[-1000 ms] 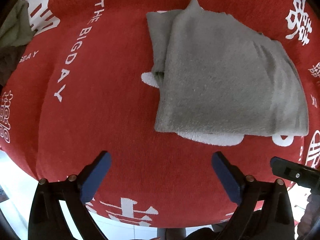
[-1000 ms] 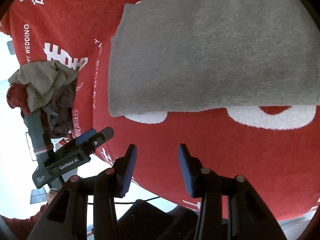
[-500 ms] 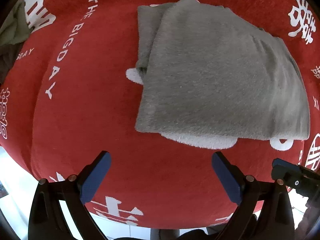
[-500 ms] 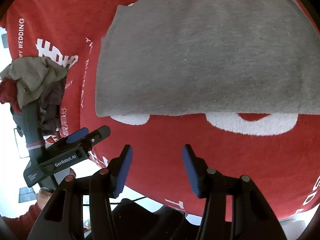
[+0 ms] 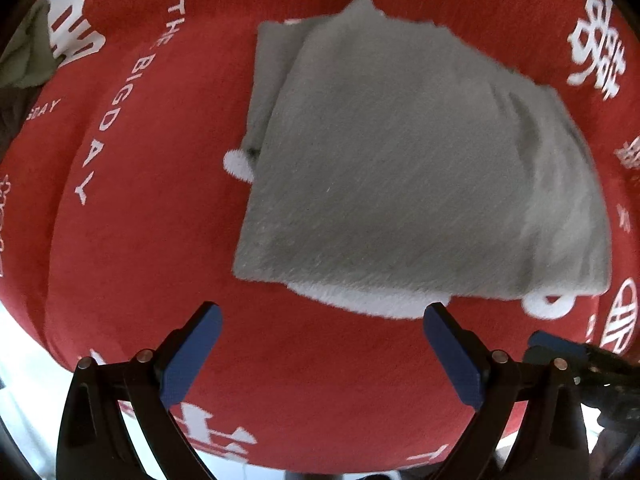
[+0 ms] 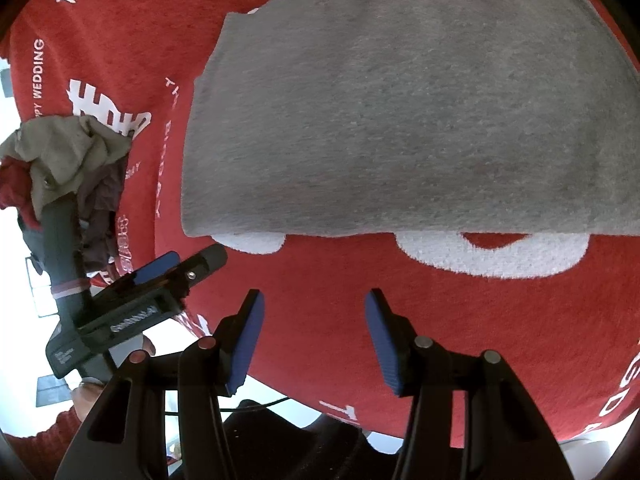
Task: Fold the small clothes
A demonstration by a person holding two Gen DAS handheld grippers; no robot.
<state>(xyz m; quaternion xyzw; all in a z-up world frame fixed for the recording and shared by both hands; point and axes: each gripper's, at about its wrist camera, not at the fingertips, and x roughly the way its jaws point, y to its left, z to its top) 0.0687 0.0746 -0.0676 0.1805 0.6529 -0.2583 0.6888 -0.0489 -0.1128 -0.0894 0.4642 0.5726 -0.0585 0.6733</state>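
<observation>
A folded grey garment [image 5: 420,176] lies flat on the red printed cloth [image 5: 152,220]; it fills the upper right of the right wrist view [image 6: 400,112]. My left gripper [image 5: 320,320] is open and empty, just short of the garment's near edge. My right gripper [image 6: 314,304] is open and empty, also short of the near edge, above the red cloth. The left gripper also shows at the left of the right wrist view [image 6: 176,268]. The right gripper's tip shows at the lower right of the left wrist view [image 5: 560,348].
A heap of crumpled small clothes [image 6: 60,160], olive, maroon and red, lies at the cloth's left end; it also shows in the left wrist view [image 5: 24,60]. The cloth's near edge [image 5: 280,456] drops to a white floor.
The left gripper has moved closer to the garment's near edge. The right gripper has opened slightly wider. The garment has not moved.
</observation>
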